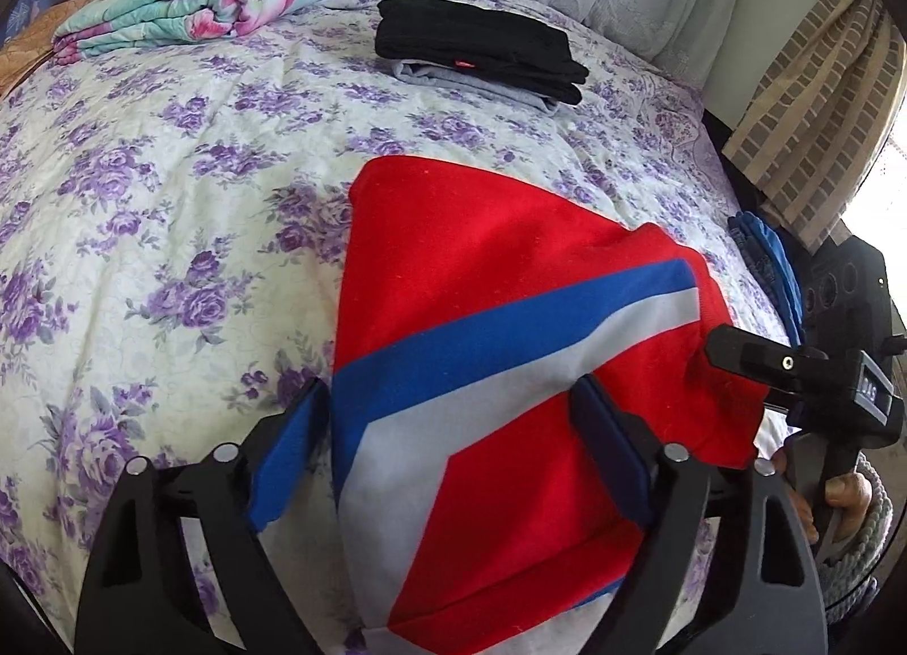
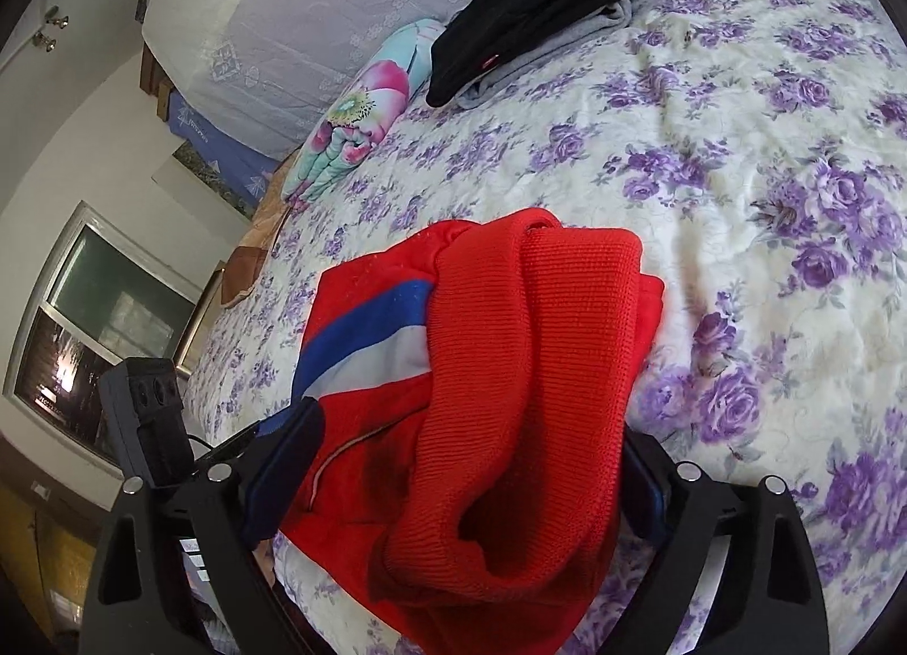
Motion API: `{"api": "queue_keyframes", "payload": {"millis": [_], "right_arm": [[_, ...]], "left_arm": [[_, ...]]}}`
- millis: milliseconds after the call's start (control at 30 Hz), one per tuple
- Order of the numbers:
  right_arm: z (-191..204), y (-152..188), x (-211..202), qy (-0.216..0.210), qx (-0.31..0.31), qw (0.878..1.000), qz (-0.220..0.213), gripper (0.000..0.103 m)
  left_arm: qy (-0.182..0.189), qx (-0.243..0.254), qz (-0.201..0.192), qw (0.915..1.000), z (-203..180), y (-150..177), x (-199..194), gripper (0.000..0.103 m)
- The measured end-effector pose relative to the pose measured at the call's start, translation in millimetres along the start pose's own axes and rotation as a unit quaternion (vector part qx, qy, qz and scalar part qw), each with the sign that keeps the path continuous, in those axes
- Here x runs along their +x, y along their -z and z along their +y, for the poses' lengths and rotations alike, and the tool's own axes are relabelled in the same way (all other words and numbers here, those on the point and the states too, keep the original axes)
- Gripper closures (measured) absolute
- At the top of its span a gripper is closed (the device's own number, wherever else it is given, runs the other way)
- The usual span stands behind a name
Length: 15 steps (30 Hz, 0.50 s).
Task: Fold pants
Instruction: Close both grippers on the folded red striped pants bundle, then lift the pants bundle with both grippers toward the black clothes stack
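Red pants (image 1: 482, 269) with blue and white stripes lie folded on the floral bedspread (image 1: 170, 213), near the bed's front edge. My left gripper (image 1: 448, 439) is open, its blue-padded fingers (image 1: 289, 456) standing either side of the striped part, just above it. My right gripper (image 2: 470, 462) is wide open around the red ribbed waistband (image 2: 527, 371), which bunches up between its fingers; the cloth looks loose, not pinched. The right gripper also shows in the left wrist view (image 1: 748, 360) at the pants' right edge.
A folded stack of black and grey clothes (image 1: 482, 54) sits further back on the bed. A rolled floral quilt (image 1: 193, 3) lies at the far left. Pillows under lace line the headboard. A brick-pattern curtain (image 1: 810, 134) hangs at the right.
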State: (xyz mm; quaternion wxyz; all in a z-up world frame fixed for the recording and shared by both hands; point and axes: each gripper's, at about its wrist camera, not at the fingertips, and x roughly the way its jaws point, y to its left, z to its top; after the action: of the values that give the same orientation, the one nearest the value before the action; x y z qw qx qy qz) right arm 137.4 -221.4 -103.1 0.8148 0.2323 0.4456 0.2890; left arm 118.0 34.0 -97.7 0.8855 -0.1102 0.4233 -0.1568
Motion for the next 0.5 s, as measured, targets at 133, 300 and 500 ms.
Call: {"api": "queue_keyframes", "payload": {"millis": [133, 300, 500], "right_arm": [[-1.8, 0.4, -4.4, 0.011, -0.016, 1.0, -0.001, 0.036], [3.6, 1.3, -18.6, 0.018, -0.051, 0.998, -0.023, 0.063], [27.1, -13.8, -38.8, 0.027, -0.103, 0.993, -0.053, 0.069]], "left_arm": [[-0.006, 0.023, -0.004, 0.9997, -8.1, -2.4, 0.0, 0.032], [-0.04, 0.069, -0.019, 0.9966, -23.4, -11.8, -8.7, 0.061], [-0.07, 0.112, -0.046, 0.9902, -40.8, -31.0, -19.5, 0.089]]}}
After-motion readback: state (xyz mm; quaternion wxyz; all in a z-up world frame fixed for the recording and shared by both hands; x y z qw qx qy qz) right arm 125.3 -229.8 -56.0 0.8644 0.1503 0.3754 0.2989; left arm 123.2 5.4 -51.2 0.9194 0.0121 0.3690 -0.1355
